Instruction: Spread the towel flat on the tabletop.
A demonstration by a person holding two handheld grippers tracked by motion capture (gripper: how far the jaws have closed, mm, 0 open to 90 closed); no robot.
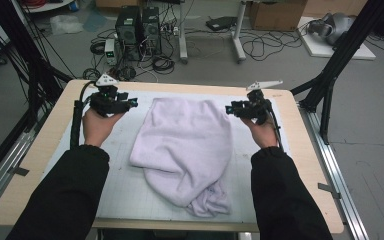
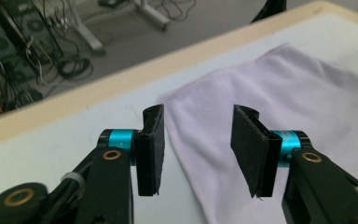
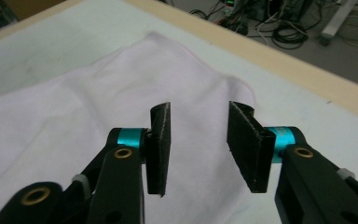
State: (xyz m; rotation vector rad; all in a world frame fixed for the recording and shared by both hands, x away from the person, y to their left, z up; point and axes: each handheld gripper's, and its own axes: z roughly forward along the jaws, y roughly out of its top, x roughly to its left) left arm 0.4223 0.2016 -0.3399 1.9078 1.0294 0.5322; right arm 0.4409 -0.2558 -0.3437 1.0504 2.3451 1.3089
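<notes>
- High view: a pale lilac towel [image 1: 185, 147] lies spread on a light mat [image 1: 105, 195] in the middle of a wooden table [image 1: 45, 150]. Its far edge is fairly flat; its near end is bunched toward the person's right. The left gripper [image 1: 130, 103] is held just beside the towel's far left corner, pointing in toward it. The right gripper [image 1: 230, 110] is held at the far right corner, also pointing inward. Each sits in a hand, with dark sleeves coming in from the bottom edge. The towel lies between the two grippers. Whether either one touches the cloth cannot be told from here.
- Left gripper view: the left gripper [image 2: 197, 149] has its two black jaws spread wide, with nothing between them. The towel [image 2: 284, 93] lies below and beyond the jaws, its corner showing in the gap and its body reaching off to the right.
- Right gripper view: the right gripper [image 3: 199, 144] also has its jaws spread apart and holds nothing. The towel [image 3: 98, 93] lies beneath them, its corner just beyond the tips.
</notes>
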